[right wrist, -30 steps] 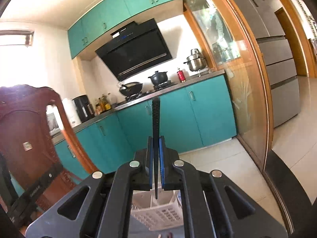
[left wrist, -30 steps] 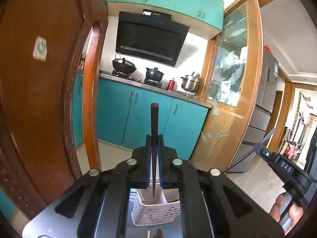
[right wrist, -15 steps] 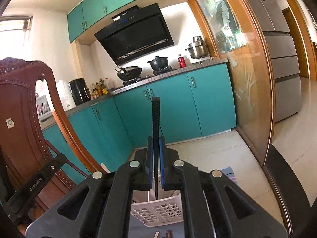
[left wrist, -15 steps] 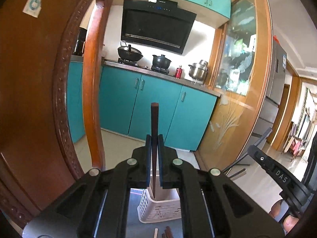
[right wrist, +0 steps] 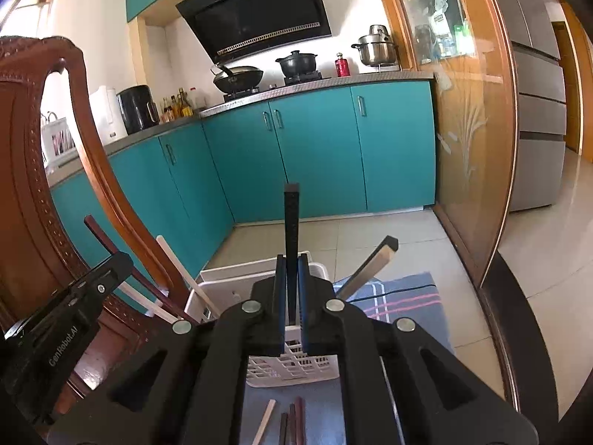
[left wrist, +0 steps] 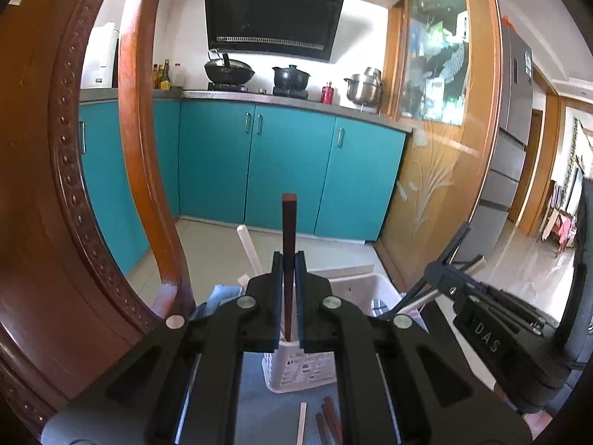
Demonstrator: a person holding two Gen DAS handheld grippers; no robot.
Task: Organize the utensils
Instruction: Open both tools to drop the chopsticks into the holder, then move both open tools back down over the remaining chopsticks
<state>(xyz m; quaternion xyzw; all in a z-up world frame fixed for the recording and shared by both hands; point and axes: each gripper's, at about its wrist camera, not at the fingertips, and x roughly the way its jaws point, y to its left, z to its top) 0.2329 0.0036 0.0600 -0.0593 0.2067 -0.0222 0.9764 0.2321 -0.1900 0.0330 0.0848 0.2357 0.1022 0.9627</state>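
My left gripper [left wrist: 288, 259] is shut on a dark brown chopstick [left wrist: 288, 230], held upright with its lower tip in the white perforated utensil basket [left wrist: 300, 371]. My right gripper [right wrist: 291, 259] is shut on a black chopstick [right wrist: 291, 222], also upright over the same basket [right wrist: 292, 369]. A white chopstick [left wrist: 249, 248] stands in the basket. In the right wrist view a white chopstick [right wrist: 181, 270], a brown one [right wrist: 111, 248] and a black-and-tan utensil [right wrist: 370, 265] lean out of it. Loose chopsticks [right wrist: 292, 422] lie on the grey table in front of the basket.
A carved wooden chair back [left wrist: 55, 185] rises close on the left. The other gripper's body shows at the right of the left wrist view [left wrist: 493, 326] and at the left of the right wrist view [right wrist: 55, 337]. A striped blue cloth [right wrist: 404, 296] lies behind the basket. Teal kitchen cabinets [left wrist: 289, 167] stand beyond.
Both grippers have tilted down and lowered toward the basket with their chopsticks. More of the basket, the utensils standing in it and the loose chopsticks on the table has come into view.
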